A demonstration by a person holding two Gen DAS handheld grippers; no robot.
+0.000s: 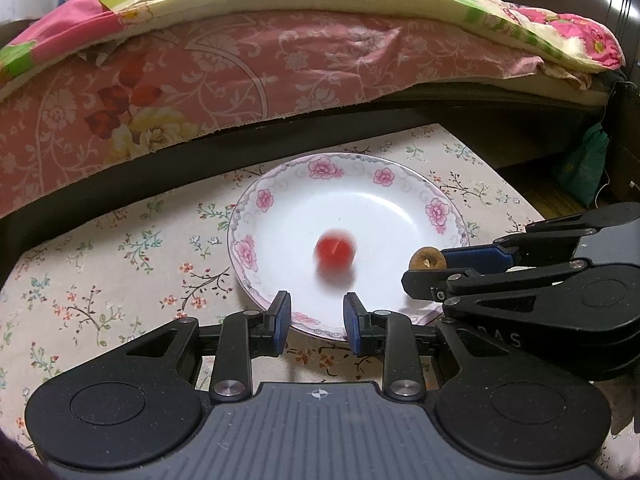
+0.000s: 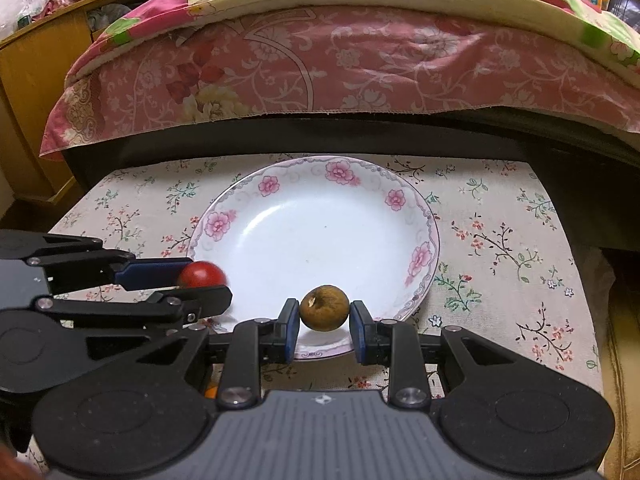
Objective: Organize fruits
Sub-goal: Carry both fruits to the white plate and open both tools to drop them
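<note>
Left wrist view: the left gripper (image 1: 316,312) hangs over the near rim of the plate (image 1: 400,200), its jaws spread and nothing between them. The red fruit (image 1: 335,251) shows blurred over the plate's middle, clear of the pads. At the plate's right rim the right gripper (image 1: 430,266) pinches the brown fruit (image 1: 427,259). The floral cloth (image 1: 120,248) lies bare to the left of the plate; the bed (image 1: 240,72) runs close along its far edge, and a green bag (image 1: 584,164) sits past the far right corner.

Right wrist view: the right gripper (image 2: 324,316) is clamped on the brown fruit (image 2: 324,308) above the plate's (image 2: 400,208) near rim. The left gripper (image 2: 204,280) reaches in at the left rim, the red fruit (image 2: 202,274) at its tips. The cloth (image 2: 500,240) is open on the right. A wooden cabinet (image 2: 36,92) stands left of the bed (image 2: 360,64).
</note>
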